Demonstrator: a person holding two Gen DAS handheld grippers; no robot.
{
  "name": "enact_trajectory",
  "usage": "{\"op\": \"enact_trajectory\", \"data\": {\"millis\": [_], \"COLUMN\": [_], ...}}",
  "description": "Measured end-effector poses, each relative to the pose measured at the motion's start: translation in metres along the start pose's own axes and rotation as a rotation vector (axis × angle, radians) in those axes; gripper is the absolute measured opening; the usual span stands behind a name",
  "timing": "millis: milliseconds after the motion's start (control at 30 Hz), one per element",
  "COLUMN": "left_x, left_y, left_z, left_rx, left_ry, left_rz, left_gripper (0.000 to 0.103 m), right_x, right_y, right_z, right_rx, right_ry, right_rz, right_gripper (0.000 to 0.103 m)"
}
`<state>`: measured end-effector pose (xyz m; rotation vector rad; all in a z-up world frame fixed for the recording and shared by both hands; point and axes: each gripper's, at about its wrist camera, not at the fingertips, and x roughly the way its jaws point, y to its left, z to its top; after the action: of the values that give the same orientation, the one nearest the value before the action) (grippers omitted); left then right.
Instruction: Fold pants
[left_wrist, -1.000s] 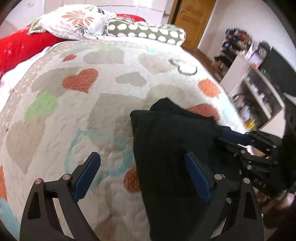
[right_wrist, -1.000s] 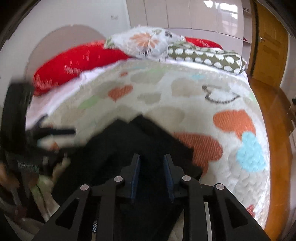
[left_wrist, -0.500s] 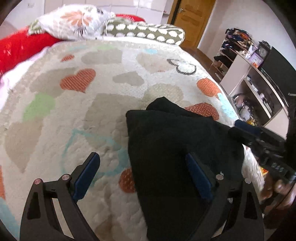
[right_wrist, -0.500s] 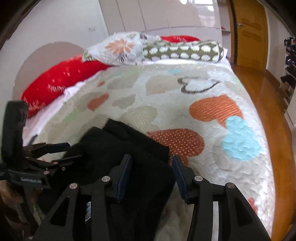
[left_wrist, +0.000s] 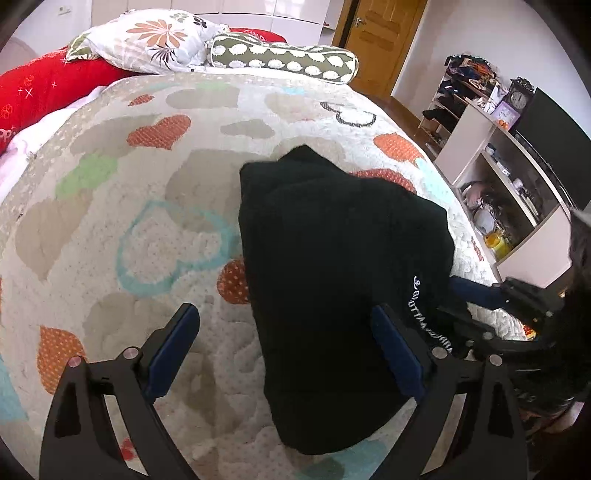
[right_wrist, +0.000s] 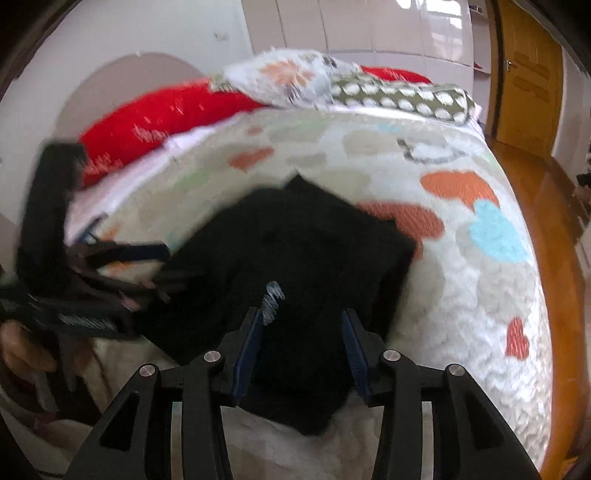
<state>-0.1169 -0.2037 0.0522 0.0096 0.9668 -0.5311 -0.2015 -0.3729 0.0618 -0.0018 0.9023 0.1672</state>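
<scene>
- Nearest in the left wrist view, the left gripper (left_wrist: 282, 339) stands wide apart and holds nothing; its left finger is over the bare quilt (left_wrist: 155, 236), its right finger over the edge of the black pants (left_wrist: 332, 258).
- In the right wrist view the right gripper (right_wrist: 304, 345) is about half apart and its jaws are closing a little at this moment; the dark cloth lies between and under the pads, but I see no pinch on it, so I read it as released (the picture is blurred here, so this is not fully sure).
- The pants lie on the near part of the bed as a compact dark bundle, already folded over in layers; one corner points toward the pillows, and a white printed label (left_wrist: 428, 314) shows at the right edge.
- My judgement of the step: the main folds look done, and both tongs are off the cloth; what remains is a last check or a small tidy of the bundle.
- The next move, if any, calls for a low grip on the thick near edge, taking all layers together; a shallow grip could lift only the top layer and open the fold.
- Farther away are the red pillow (left_wrist: 40, 92), the flowered pillow (left_wrist: 147, 40) and the spotted bolster (left_wrist: 280, 55); beyond, the wooden door (left_wrist: 380, 40) and the shelves (left_wrist: 509, 192).
</scene>
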Motion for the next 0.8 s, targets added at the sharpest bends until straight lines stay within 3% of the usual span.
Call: {"op": "enact_trajectory", "data": {"millis": [200, 400, 567, 700, 800], "left_x": [-0.001, 0.001, 0.001, 0.004, 0.007], "left_y": [-0.01, -0.009, -0.011, -0.011, -0.012], "left_z": [-0.005, -0.006, -0.007, -0.006, -0.006], "left_rx": [0.033, 0.019, 0.022, 0.021, 0.021], "left_ry": [-0.004, -0.001, 0.0, 0.003, 0.006], "left_rz": [0.024, 0.024, 0.027, 0.02, 0.017], "left_gripper": [0.096, 0.096, 0.096, 0.096, 0.097], "right_x": [-0.008, -0.026, 0.0, 0.031, 0.042], "right_y": [-0.008, -0.01, -0.005, -0.015, -0.026], "right_z": [-0.002, 0.02, 0.039, 0.049, 0.051], "right_rx": [0.051, 0.076, 0.04, 0.051, 0.073], "right_ry": [-0.02, -0.11, -0.093, -0.047, -0.042], "right_rz": [0.02, 0.019, 0.007, -0.06, -0.039], "right_gripper": [0.047, 0.047, 0.046, 0.043, 0.046]}}
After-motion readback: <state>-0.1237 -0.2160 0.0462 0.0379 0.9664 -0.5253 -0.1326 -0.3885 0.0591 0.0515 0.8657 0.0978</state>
